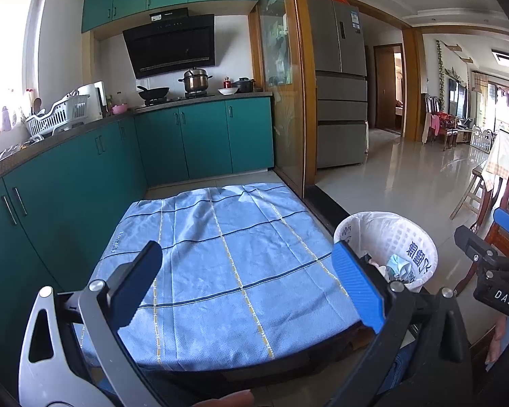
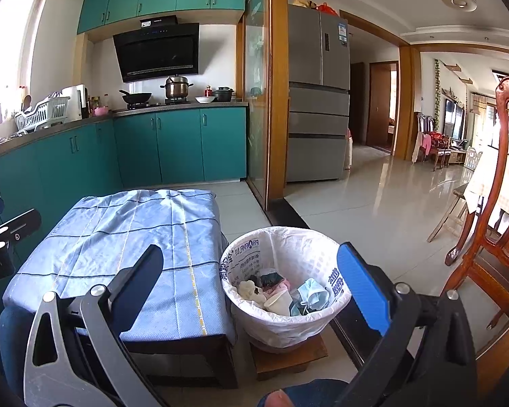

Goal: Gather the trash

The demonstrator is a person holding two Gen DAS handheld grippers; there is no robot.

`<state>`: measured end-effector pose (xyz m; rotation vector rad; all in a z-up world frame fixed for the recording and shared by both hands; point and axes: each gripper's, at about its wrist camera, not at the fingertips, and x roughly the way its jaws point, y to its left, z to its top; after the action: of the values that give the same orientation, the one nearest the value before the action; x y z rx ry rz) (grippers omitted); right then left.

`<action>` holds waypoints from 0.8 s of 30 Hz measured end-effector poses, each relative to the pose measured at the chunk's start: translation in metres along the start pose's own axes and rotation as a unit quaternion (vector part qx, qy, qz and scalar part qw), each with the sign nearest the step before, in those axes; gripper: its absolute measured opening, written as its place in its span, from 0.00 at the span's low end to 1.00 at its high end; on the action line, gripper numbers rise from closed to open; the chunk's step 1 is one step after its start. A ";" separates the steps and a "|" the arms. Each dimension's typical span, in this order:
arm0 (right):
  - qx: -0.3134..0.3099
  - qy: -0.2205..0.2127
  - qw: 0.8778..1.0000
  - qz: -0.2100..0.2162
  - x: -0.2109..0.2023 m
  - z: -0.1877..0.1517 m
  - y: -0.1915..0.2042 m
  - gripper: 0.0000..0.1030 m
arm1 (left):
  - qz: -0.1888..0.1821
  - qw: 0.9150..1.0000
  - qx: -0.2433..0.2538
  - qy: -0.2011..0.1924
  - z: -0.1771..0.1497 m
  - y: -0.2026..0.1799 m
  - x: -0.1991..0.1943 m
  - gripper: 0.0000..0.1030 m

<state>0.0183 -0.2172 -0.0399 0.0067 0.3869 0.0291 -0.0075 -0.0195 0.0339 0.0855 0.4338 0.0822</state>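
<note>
A white-lined trash bin (image 2: 285, 288) stands on a small wooden block to the right of a low table covered by a blue checked cloth (image 2: 125, 237). Inside the bin lie a blue face mask (image 2: 310, 296), crumpled paper and a cup. My right gripper (image 2: 251, 285) hovers open above the table's right edge and the bin, holding nothing. My left gripper (image 1: 247, 281) is open over the cloth (image 1: 227, 254), with nothing between its fingers. The bin (image 1: 390, 251) shows at the right of the left wrist view. No loose trash shows on the cloth.
Teal kitchen cabinets (image 1: 68, 183) run along the left and back, with a stove and pots on the counter. A glass sliding door frame (image 1: 295, 101) and a fridge (image 1: 339, 95) stand behind. A wooden chair (image 2: 492, 203) is close on the right. A person's knees show at the bottom.
</note>
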 end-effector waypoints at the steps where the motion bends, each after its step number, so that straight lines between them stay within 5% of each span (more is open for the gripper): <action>1: 0.001 0.000 1.000 0.001 0.000 0.000 0.000 0.97 | 0.000 1.000 0.000 0.000 0.000 0.000 0.000 0.97; 24: -0.001 0.006 1.000 -0.007 0.002 0.004 -0.002 0.97 | -0.003 1.000 0.002 0.003 -0.001 -0.001 0.003 0.97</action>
<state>0.0215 -0.2188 -0.0370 0.0021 0.3996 0.0149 -0.0055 -0.0201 0.0315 0.0872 0.4410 0.0757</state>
